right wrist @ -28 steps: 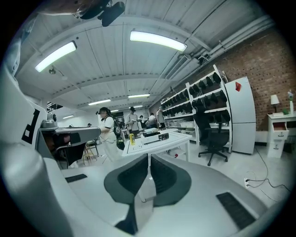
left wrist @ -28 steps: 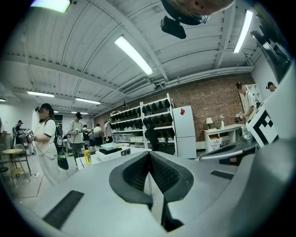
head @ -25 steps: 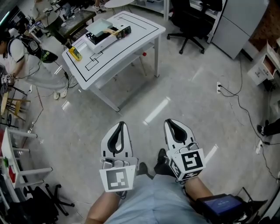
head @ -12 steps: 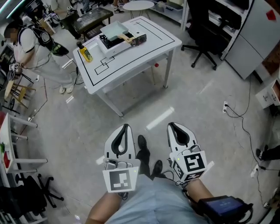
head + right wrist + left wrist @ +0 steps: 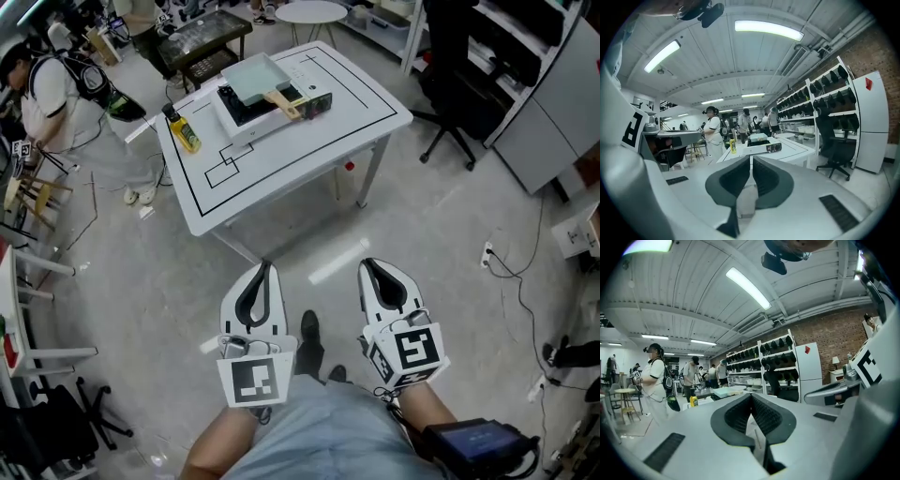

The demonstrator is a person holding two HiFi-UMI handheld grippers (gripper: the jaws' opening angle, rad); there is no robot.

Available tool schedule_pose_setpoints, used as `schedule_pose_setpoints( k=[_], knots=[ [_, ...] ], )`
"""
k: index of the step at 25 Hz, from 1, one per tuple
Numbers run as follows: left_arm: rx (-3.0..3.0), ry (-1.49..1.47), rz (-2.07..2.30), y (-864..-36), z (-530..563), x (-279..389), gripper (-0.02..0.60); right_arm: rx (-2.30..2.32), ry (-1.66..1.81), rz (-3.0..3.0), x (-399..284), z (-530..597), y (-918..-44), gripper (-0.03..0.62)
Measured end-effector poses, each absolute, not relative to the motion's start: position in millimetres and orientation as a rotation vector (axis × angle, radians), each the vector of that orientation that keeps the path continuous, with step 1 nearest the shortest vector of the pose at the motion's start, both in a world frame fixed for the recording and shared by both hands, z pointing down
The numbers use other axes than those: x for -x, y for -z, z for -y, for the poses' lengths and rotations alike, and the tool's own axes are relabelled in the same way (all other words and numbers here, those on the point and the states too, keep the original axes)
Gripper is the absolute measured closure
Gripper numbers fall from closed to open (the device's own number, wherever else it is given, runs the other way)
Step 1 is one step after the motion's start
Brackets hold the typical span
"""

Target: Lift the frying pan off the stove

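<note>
frying pan [image 5: 255, 80] sits on stove [image 5: 242, 122] on table [image 5: 309, 141], bottle [image 5: 185, 132] left.

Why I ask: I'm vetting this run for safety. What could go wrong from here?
Both the left gripper and right gripper are shut and empty; unless one opens in time, it may shove the handle instead of gripping it, sliding the pan on the stove.
The bottle stands upright on the table beside the stove; a reaching left gripper could tip it.

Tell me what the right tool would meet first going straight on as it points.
Nothing close: the right tool aims across the floor toward the white table, likely its near edge; depth is unclear.
</note>
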State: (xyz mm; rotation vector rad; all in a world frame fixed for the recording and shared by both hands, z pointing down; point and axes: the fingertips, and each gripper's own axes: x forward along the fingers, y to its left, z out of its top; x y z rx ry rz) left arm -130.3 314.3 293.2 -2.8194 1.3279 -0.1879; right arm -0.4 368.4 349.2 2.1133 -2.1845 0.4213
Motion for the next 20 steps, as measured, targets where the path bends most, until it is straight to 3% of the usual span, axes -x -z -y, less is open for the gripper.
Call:
schedule_pose_setpoints(
  k=[20],
  knots=[
    [2.798,0.042,-1.299,-263,-146,112,0.565,-2.148,-0.32,2.189,-21,-199,-313,0.543]
  ],
)
